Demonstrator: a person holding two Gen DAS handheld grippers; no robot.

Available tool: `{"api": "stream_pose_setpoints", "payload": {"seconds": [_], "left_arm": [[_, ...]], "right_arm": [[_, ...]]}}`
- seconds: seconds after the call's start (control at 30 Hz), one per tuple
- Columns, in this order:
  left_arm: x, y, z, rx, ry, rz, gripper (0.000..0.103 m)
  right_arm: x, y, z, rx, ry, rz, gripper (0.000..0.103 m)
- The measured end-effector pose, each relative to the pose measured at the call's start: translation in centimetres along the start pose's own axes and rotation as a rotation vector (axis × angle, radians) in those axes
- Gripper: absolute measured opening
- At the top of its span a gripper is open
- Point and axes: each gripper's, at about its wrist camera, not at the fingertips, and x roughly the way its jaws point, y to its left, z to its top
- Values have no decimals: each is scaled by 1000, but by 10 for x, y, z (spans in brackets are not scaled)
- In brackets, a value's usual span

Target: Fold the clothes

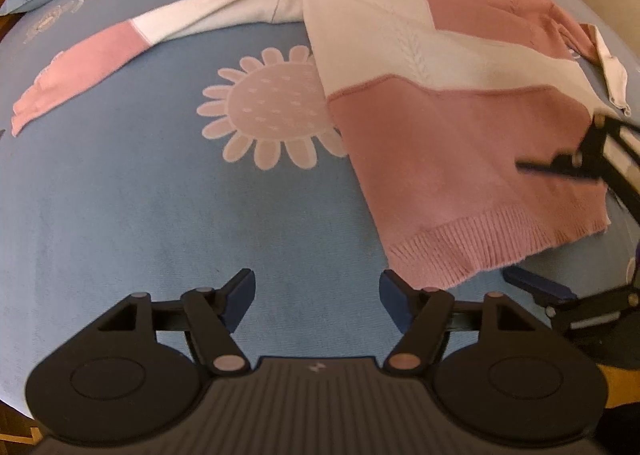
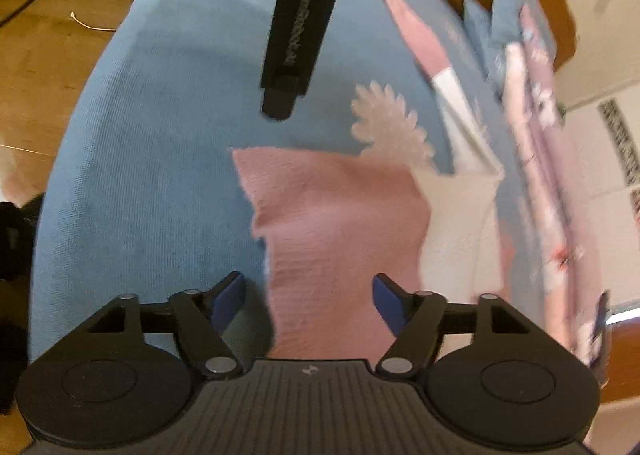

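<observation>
Two matching black handheld grippers

The left gripper (image 1: pixel 317 297) and right gripper (image 2: pixel 307 297) share blue finger pads (image 1: pixel 240 295), silver rivets, round side discs and a ribbed grey housing with a small white logo.

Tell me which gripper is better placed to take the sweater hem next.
Probably the right gripper: its open jaws already straddle the hem of the sweater. The left gripper, also open, is over bare sheet beside the hem.
</observation>
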Motion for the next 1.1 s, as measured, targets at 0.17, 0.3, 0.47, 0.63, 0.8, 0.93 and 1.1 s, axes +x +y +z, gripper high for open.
{"api": "stream_pose_setpoints", "payload": {"seconds": [0.17,0.3,0.47,0.63,0.8,0.93,1.1], "left_arm": [[1,-2,-5,39,-1,-10,70],[4,-4,-6,80,3,-25,70],[4,-10,-6,163,-3,-27,70],[5,-24,-14,361,-45,-13,71],[6,-43,-25,613,-108,8,71],[13,-58,-23,746,-171,28,71],[23,-73,-17,880,-241,51,72]], "right_arm": [[10,10,6,-77,10,-75,82],[14,9,11,-93,2,-98,75],[10,-4,15,-53,-13,-117,66],[2,-38,15,108,-28,-100,57],[15,-75,8,263,35,-83,57],[31,-89,-1,294,79,-91,57],[24,-88,-4,305,62,-27,57]]}}
